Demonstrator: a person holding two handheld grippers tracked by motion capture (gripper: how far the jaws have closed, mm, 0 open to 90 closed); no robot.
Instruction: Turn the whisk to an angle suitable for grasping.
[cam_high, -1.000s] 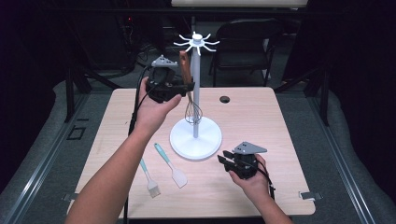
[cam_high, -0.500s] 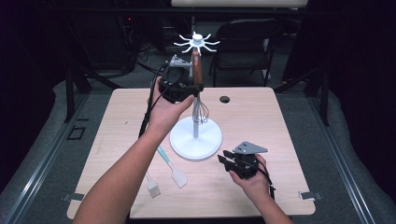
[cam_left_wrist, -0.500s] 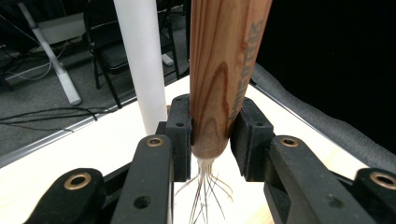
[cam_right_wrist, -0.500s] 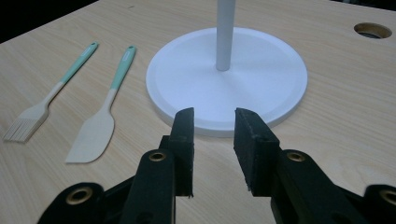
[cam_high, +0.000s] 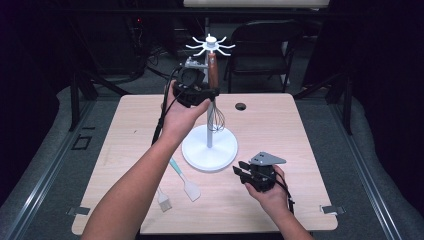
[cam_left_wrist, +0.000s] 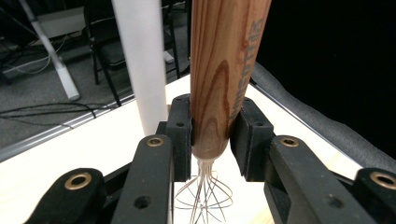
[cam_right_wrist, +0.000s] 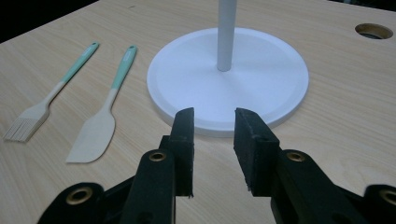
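The left hand-held gripper (cam_high: 197, 92) is clamped on the wooden handle of the whisk (cam_left_wrist: 224, 70), beside the white pole of the rack (cam_high: 209, 150) in the middle of the table (cam_high: 310, 125). The step looks like hanging the whisk on a top hook (cam_high: 199, 50); next it likely needs lifting and careful alignment. The handle is smooth and grained, the wires thin. The right hand-held gripper (cam_right_wrist: 213, 140) rests near, jaws apart and empty, by the round base. The spatula (cam_right_wrist: 100, 126) and brush (cam_right_wrist: 44, 100) lie left.

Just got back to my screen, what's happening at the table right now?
The left gripper is clamped on the wooden handle of a whisk, held upright beside the white utensil stand's pole, under its hooks. The right gripper rests open near the stand's base. A spatula and a brush lie on the table.
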